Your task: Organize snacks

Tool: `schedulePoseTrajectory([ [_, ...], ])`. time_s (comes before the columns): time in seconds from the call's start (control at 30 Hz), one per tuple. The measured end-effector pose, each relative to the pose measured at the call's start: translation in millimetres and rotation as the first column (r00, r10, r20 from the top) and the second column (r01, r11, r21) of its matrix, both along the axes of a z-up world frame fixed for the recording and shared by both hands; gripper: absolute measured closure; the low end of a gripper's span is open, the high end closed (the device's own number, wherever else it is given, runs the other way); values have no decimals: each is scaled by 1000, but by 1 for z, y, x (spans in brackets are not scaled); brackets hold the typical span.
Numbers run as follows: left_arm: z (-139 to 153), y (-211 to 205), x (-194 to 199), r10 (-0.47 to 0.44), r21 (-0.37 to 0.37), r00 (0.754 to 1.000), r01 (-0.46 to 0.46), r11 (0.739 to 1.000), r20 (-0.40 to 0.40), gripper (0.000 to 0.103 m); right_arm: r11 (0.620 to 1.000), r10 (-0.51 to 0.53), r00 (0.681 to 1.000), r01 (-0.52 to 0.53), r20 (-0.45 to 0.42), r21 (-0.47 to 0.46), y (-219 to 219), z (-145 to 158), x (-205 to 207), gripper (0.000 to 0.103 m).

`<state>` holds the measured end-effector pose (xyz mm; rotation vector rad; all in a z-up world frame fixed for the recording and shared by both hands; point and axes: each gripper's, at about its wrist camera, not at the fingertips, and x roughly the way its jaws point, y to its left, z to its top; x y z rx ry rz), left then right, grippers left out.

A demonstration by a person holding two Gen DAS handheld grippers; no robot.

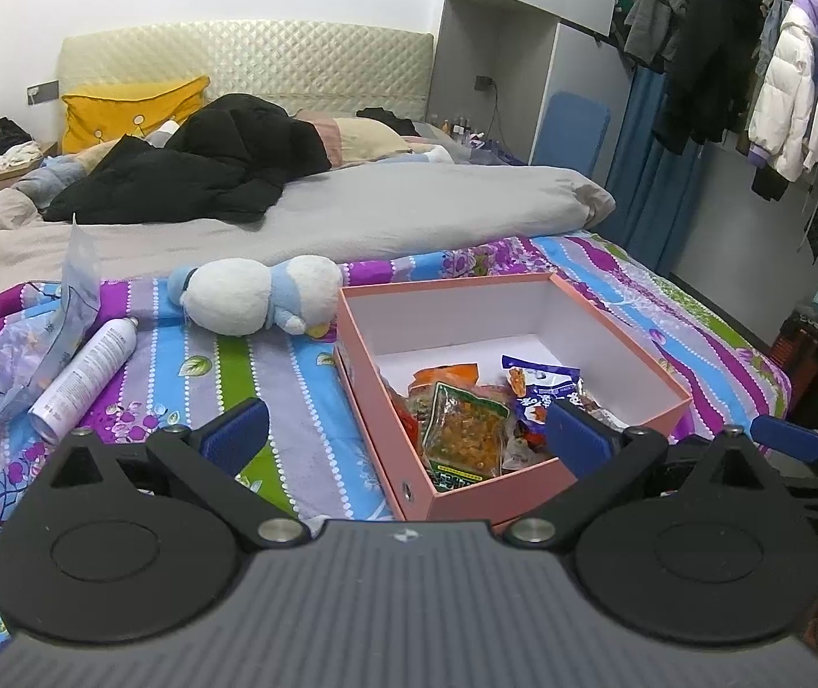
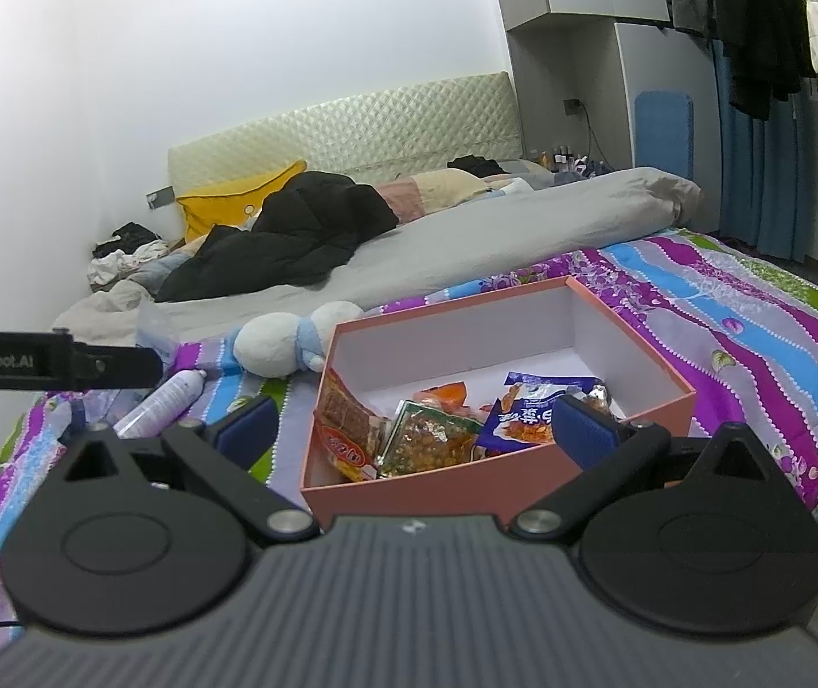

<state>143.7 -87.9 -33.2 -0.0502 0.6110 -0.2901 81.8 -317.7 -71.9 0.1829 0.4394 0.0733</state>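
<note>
Nearest my lenses, both tools stand spread wide with nothing between the blue pads: my left tool [image 1: 406, 438] and my right tool [image 2: 415, 430] each hover at the near edge of the pink box [image 2: 409, 487] on the bed [image 2: 753, 344]. Inside the box lie the snack packets [image 1: 466, 430], bunched at its near end. A plush toy [image 1: 254, 295] lies just beyond the box, a spray can [image 1: 88, 378] well left.

Snack packets [image 1: 466, 430] in open pink box [image 1: 529, 309]
</note>
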Motion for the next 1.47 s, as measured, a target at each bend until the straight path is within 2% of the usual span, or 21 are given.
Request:
schedulePoseTrajectory([
  [1.47,1,-2,-2,-11,3,1000,11,1000,-4,0,1000,-13,1000,13,8,0,-2,-1,-2,0],
])
